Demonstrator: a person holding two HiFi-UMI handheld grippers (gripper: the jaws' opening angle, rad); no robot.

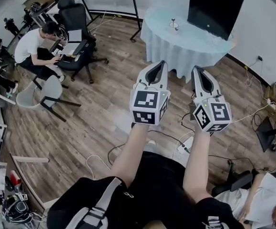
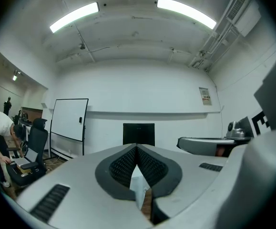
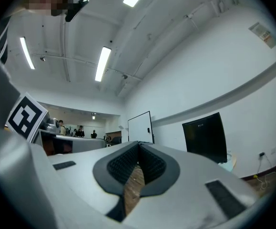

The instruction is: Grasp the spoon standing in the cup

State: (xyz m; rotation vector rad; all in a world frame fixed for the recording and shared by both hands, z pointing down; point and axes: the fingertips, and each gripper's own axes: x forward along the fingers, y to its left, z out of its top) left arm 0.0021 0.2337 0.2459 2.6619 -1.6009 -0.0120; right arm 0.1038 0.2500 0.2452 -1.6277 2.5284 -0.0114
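left gripper, right gripper closed, cup head view only

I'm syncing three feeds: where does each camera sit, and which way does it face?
Head view: on the person's head, looking forward and down at the table; both forearms, left gripper and right gripper show.
Left gripper view: on the left gripper, level along its shut jaws toward the monitor; right gripper at right.
Right gripper view: on the right gripper, along its shut jaws; left gripper at left.
Shared: all three show the monitor.
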